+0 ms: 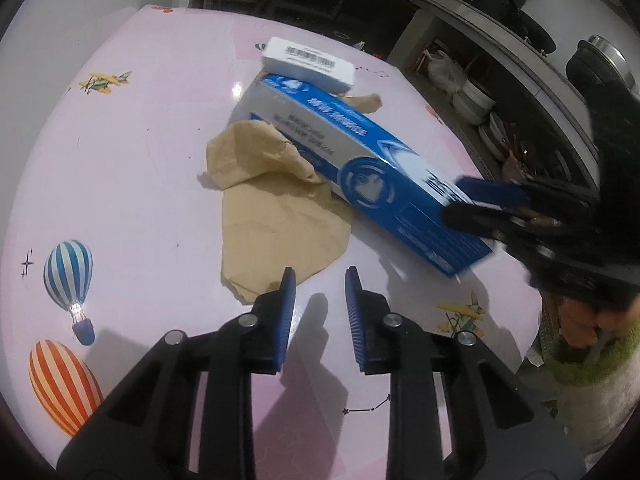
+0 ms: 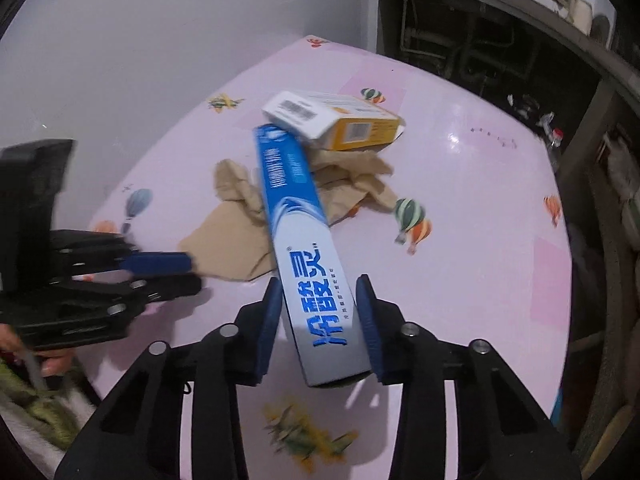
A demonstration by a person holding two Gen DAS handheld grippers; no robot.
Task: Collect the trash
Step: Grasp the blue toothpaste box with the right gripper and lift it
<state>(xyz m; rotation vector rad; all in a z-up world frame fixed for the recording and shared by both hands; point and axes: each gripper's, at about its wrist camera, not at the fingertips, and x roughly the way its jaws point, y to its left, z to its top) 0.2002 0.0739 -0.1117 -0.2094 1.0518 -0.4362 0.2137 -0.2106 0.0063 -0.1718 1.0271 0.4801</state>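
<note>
On the pink table [image 2: 480, 208] with its balloon and little plane prints, the trash sits in a loose heap: a long blue toothpaste box [image 2: 304, 240], a small white and yellow box [image 2: 332, 120] and a crumpled sheet of brown paper [image 2: 236, 224]

The toothpaste box lies across the brown paper, and the small box rests on its far end, tilted, barcode side up. Paper sticks out on both sides of the long box, more bunched up on the far side by the small box

Right gripper [image 2: 318, 324] has the near end of the toothpaste box between its blue pads, one pad on each long side. Looks like they're pressed right against the cardboard, so I'd call it clamped on the box. From the left wrist view you can see the same thing from the side, right gripper [image 1: 486, 206] pinching the end of the toothpaste box [image 1: 360, 152], though it's a bit motion-blurred there

Left gripper [image 1: 320, 298] is just hanging over the table with its pads apart and nothing between them, tips near the closest edge of the brown paper [image 1: 272, 216] but not touching it as far as I can tell. The small box [image 1: 308, 64] is at the far end in that view too

Dark shelves [image 1: 500, 80] with stacked dishes are behind the table
</note>
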